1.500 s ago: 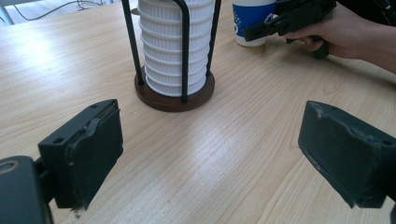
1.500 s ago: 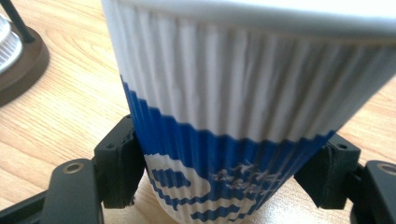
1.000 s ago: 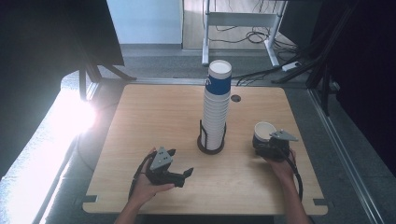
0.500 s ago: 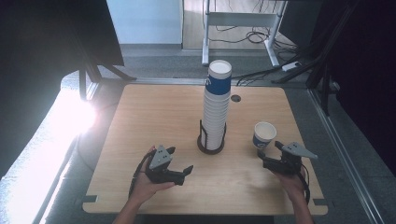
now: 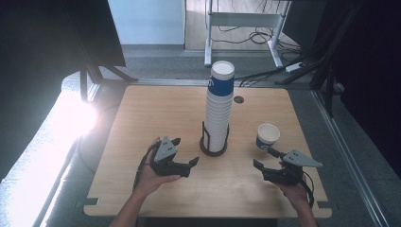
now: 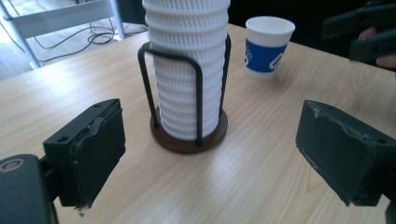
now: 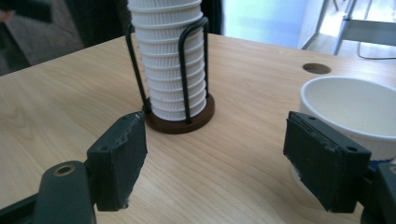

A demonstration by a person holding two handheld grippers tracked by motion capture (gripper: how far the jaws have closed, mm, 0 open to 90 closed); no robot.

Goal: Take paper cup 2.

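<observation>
Centrally, cup stack (image 5: 219, 109) in wire holder (image 5: 213, 142); lone cup (image 5: 267, 137) beside right gripper (image 5: 263, 159), both grippers' fingers wide

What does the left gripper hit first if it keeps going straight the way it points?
Most likely the stack of paper cups in its wire holder: it sits dead centre between the open left gripper's fingers, with bare table between. The single paper cup stands further off to the side.
</observation>
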